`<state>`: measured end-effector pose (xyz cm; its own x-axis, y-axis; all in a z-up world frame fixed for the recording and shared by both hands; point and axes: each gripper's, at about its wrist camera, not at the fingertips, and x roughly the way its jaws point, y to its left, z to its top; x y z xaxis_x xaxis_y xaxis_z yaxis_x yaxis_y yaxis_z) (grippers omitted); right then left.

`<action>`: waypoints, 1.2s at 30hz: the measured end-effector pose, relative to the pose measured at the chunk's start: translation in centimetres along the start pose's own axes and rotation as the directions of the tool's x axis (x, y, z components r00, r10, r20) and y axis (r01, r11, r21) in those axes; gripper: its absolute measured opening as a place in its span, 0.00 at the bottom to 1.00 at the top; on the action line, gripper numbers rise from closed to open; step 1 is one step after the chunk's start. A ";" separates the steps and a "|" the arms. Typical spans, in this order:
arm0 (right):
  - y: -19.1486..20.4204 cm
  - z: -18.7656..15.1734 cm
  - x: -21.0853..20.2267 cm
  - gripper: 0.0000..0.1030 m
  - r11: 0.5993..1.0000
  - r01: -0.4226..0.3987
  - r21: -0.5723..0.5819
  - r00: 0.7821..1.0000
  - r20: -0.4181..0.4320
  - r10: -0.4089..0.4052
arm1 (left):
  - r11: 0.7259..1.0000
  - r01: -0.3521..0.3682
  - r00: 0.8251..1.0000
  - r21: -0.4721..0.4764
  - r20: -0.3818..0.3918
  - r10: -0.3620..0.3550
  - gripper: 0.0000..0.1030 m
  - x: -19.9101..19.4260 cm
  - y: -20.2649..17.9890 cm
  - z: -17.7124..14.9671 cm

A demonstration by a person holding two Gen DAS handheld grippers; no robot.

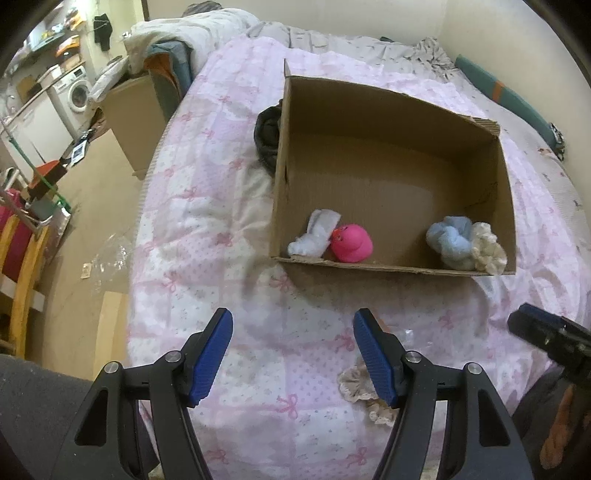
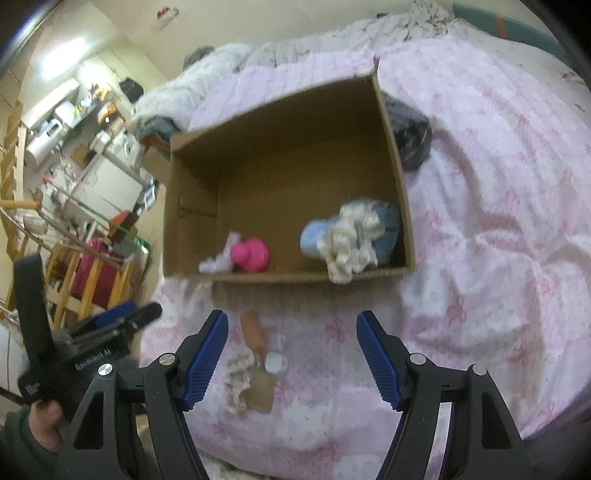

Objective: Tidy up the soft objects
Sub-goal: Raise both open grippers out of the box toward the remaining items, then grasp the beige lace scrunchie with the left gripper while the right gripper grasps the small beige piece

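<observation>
An open cardboard box [image 1: 388, 122] [image 2: 280, 110] lies on the pink quilt. Inside near its front wall are a white sock [image 1: 314, 232] [image 2: 218, 258], a pink plush duck [image 1: 351, 243] [image 2: 251, 254], a light blue soft bundle [image 1: 450, 240] [image 2: 314, 236] and a cream lace scrunchie [image 1: 487, 247] [image 2: 351, 240]. Another cream lace scrunchie [image 1: 354, 384] [image 2: 240, 376] lies on the quilt before the box, beside a brown wooden tool [image 2: 255, 332]. My left gripper [image 1: 291, 354] is open and empty above the quilt. My right gripper [image 2: 291, 354] is open and empty; it also shows in the left wrist view [image 1: 546, 332].
A dark bundled cloth [image 1: 267, 136] [image 2: 412, 133] lies against the box's outer side. A small white cap [image 2: 276, 362] sits by the scrunchie. Pillows and blankets [image 1: 207, 33] pile at the bed's head. A wooden rack [image 1: 22, 258], a washing machine [image 1: 75, 94] and clutter stand left of the bed.
</observation>
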<state>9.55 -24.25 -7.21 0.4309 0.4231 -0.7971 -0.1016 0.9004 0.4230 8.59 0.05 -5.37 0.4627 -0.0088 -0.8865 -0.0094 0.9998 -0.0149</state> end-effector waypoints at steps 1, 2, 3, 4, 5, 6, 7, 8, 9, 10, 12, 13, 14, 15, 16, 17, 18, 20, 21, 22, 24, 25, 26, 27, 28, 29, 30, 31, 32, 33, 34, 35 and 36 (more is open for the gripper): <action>0.1 -0.2 0.3 0.74 1.000 0.004 -0.006 1.000 -0.019 -0.004 | 1.000 -0.007 1.000 0.003 -0.004 0.007 0.63 0.1 0.0 -0.1; 0.2 -0.4 0.7 0.74 1.000 0.015 -0.015 0.999 -0.039 -0.016 | 1.000 -0.010 1.000 0.005 -0.004 0.010 0.63 0.2 -0.1 -0.1; 0.4 -0.6 1.0 0.74 0.999 0.026 -0.025 0.998 -0.054 -0.028 | 1.000 -0.012 1.000 0.007 -0.004 0.012 0.63 0.2 -0.1 -0.1; 0.6 -0.8 1.3 0.74 0.999 0.037 -0.036 0.997 -0.064 -0.039 | 1.000 -0.015 1.000 0.007 -0.004 0.015 0.63 0.3 -0.1 0.0; 0.8 -0.9 1.6 0.74 0.998 0.047 -0.045 0.996 -0.072 -0.050 | 1.000 -0.010 1.000 0.003 -0.010 0.010 0.63 0.5 0.0 0.0; 1.0 -0.9 1.8 0.74 0.998 0.045 -0.051 0.996 -0.080 -0.049 | 1.000 -0.004 1.000 -0.002 -0.014 0.004 0.63 0.6 0.1 0.0; 1.1 -1.0 2.1 0.74 0.998 0.037 -0.055 0.995 -0.091 -0.042 | 1.000 -0.005 1.000 -0.008 -0.018 0.005 0.63 0.8 0.3 0.0; 1.2 -1.0 2.3 0.74 0.998 0.030 -0.058 0.994 -0.104 -0.036 | 1.000 -0.013 1.000 -0.014 -0.023 0.013 0.63 1.0 0.5 0.1; 1.3 -1.1 2.5 0.74 0.998 0.028 -0.060 0.992 -0.117 -0.035 | 1.000 -0.017 0.999 -0.023 -0.029 0.017 0.63 1.2 0.7 0.2; 1.2 -1.2 2.8 0.74 0.998 0.026 -0.061 0.991 -0.133 -0.034 | 0.999 -0.018 0.999 -0.033 -0.034 0.017 0.63 1.3 0.9 0.2; 1.1 -1.4 3.3 0.74 0.998 0.020 -0.054 0.987 -0.160 -0.028 | 0.998 -0.017 0.999 -0.067 -0.046 0.014 0.63 1.7 1.5 0.4; 1.0 -1.4 3.6 0.74 0.999 0.017 -0.045 0.984 -0.175 -0.024 | 0.997 -0.016 0.999 -0.079 -0.051 0.012 0.63 1.8 1.7 0.4; 0.9 -1.5 3.9 0.74 0.999 0.010 -0.036 0.981 -0.194 -0.017 | 0.996 -0.016 0.998 -0.086 -0.056 0.011 0.63 2.0 1.8 0.5; 0.9 -1.6 4.4 0.74 1.000 0.005 -0.028 0.977 -0.214 -0.011 | 0.995 -0.015 0.998 -0.096 -0.063 0.009 0.63 2.1 2.0 0.5; 0.9 -1.7 4.8 0.74 1.000 0.006 -0.026 0.971 -0.237 -0.012 | 0.995 -0.015 0.998 -0.101 -0.067 0.008 0.63 2.2 2.1 0.5; 1.1 -1.9 5.4 0.74 0.999 0.008 -0.031 0.965 -0.263 -0.016 | 0.994 -0.015 0.997 -0.106 -0.071 0.007 0.63 2.4 2.2 0.5; 1.3 -2.3 6.1 0.74 0.999 0.012 -0.044 0.956 -0.293 -0.024 | 0.994 -0.016 0.997 -0.109 -0.074 0.008 0.63 2.4 2.2 0.5; 2.1 -3.0 7.5 0.74 0.997 -0.006 -0.073 0.937 -0.349 -0.020 | 0.993 -0.018 0.997 -0.113 -0.077 0.010 0.63 2.5 2.3 0.5; 2.7 -3.3 7.9 0.74 0.996 -0.028 -0.088 0.929 -0.370 -0.007 | 0.993 -0.018 0.997 -0.113 -0.079 0.009 0.63 2.6 2.2 0.5; 3.3 -3.6 8.3 0.74 0.993 -0.054 -0.106 0.922 -0.386 0.009 | 0.994 -0.017 0.997 -0.111 -0.082 0.007 0.63 2.6 2.2 0.5; 4.3 -4.1 8.9 0.73 0.987 -0.100 -0.126 0.909 -0.415 0.039 | 0.994 -0.016 0.996 -0.107 -0.089 0.006 0.63 2.8 2.0 0.5; 4.7 -4.3 9.1 0.70 0.985 -0.103 -0.136 0.907 -0.420 0.037 | 0.994 -0.016 0.996 -0.107 -0.092 0.006 0.63 2.9 2.0 0.5; 4.9 -4.5 9.4 0.64 0.984 -0.096 -0.150 0.905 -0.425 0.024 | 0.994 -0.015 0.996 -0.108 -0.094 0.005 0.63 2.9 2.0 0.4; 4.8 -4.6 9.6 0.61 0.985 -0.081 -0.156 0.906 -0.423 0.008 | 0.994 -0.014 0.996 -0.109 -0.094 0.004 0.63 2.9 2.1 0.4; 4.4 -4.4 9.7 0.56 0.988 -0.055 -0.146 0.912 -0.411 -0.010 | 0.994 -0.013 0.995 -0.111 -0.095 0.003 0.63 2.9 2.1 0.4; 4.0 -4.1 9.6 0.53 0.992 -0.039 -0.123 0.915 -0.402 -0.014 | 0.994 -0.013 0.995 -0.111 -0.098 0.002 0.63 2.9 2.1 0.3; 3.3 -3.8 9.6 0.50 0.996 -0.032 -0.088 0.918 -0.396 -0.005 | 0.994 -0.012 0.995 -0.111 -0.103 0.000 0.63 3.0 2.1 0.3; 2.6 -3.7 9.7 0.43 0.998 -0.031 -0.049 0.917 -0.398 0.008 | 0.994 -0.011 0.994 -0.109 -0.109 -0.001 0.63 3.1 2.0 0.2; 2.2 -3.5 9.8 0.40 0.999 -0.027 -0.025 0.913 -0.407 0.015 | 0.994 -0.010 0.993 -0.106 -0.118 -0.002 0.63 3.3 1.9 0.2; 1.8 -3.5 10.2 0.38 1.000 -0.026 -0.003 0.906 -0.422 0.023 | 0.995 -0.009 0.992 -0.102 -0.124 -0.004 0.63 3.5 1.7 0.1; 1.6 -3.7 10.5 0.35 0.999 -0.032 0.011 0.897 -0.440 0.033 | 0.995 -0.008 0.992 -0.098 -0.130 -0.005 0.63 3.6 1.6 0.1; 1.7 -3.8 11.0 0.35 0.999 -0.038 0.016 0.889 -0.456 0.041 | 0.996 -0.008 0.991 -0.093 -0.132 -0.005 0.63 3.7 1.4 0.0; 1.9 -3.9 11.2 0.35 0.999 -0.046 0.017 0.885 -0.463 0.049 | 0.996 -0.008 0.991 -0.087 -0.133 -0.003 0.63 3.8 1.3 0.0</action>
<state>10.69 -17.42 -17.06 -0.0388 0.4652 -0.8843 -0.1059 0.8781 0.4666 10.31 1.29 -8.74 0.3407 -0.0141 -0.9401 -0.0904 0.9948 -0.0477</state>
